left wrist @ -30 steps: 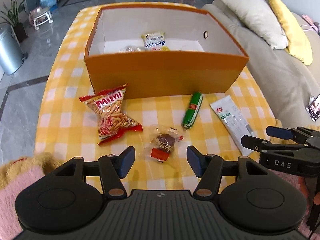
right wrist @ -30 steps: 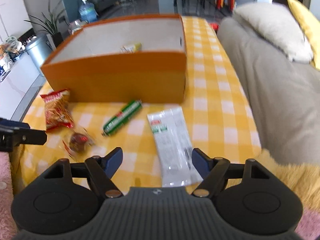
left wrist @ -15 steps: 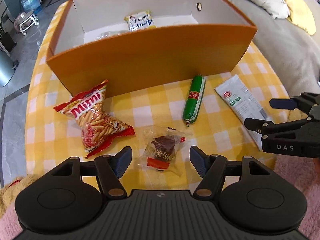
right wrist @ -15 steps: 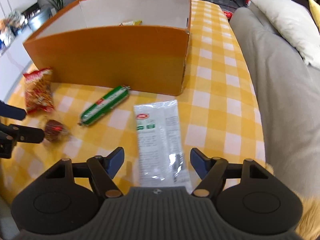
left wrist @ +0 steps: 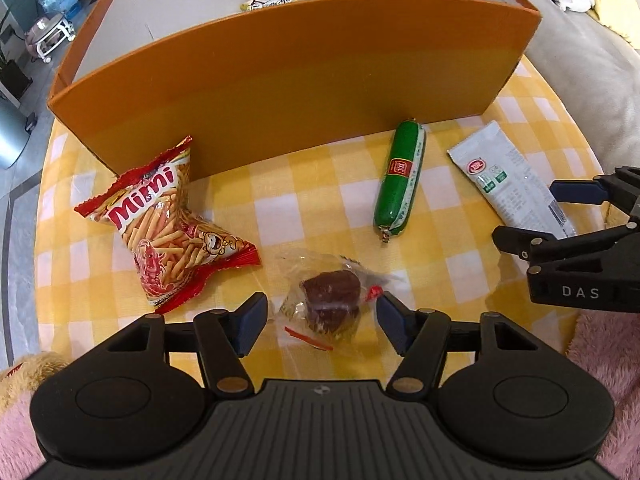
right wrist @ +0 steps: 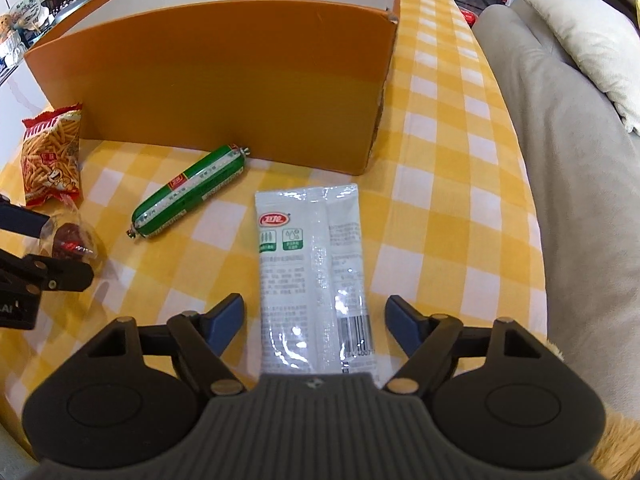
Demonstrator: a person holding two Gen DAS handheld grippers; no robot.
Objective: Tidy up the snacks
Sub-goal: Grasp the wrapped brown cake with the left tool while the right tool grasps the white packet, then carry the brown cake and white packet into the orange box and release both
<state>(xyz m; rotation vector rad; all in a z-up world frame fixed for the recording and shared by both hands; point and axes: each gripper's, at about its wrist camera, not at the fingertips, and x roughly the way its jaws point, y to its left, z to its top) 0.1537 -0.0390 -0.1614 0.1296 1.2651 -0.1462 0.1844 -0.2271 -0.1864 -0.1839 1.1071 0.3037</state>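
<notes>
A clear-wrapped brown cake (left wrist: 330,294) lies on the yellow checked cloth between the tips of my left gripper (left wrist: 322,314). Its jaws are closing, but the pads stand apart from the wrapper. A long white packet (right wrist: 314,276) lies lengthwise between the tips of my right gripper (right wrist: 314,316), whose jaws are opening, clear of it. A red Mimi chip bag (left wrist: 168,220) and a green sausage (left wrist: 400,178) lie in front of the orange box (left wrist: 288,80). The box holds a small yellow-white packet (left wrist: 270,0).
The box's tall front wall (right wrist: 224,84) stands close behind the snacks. A grey sofa (right wrist: 572,168) with cushions runs along the table's right side. Pink and tan fluffy fabric (left wrist: 600,360) lies at the table's near edge. Each gripper shows at the edge of the other's view.
Both grippers have sunk toward the table. The cake now sits between the left tips and the white packet between the right tips. The box's inside is mostly hidden behind its wall.
</notes>
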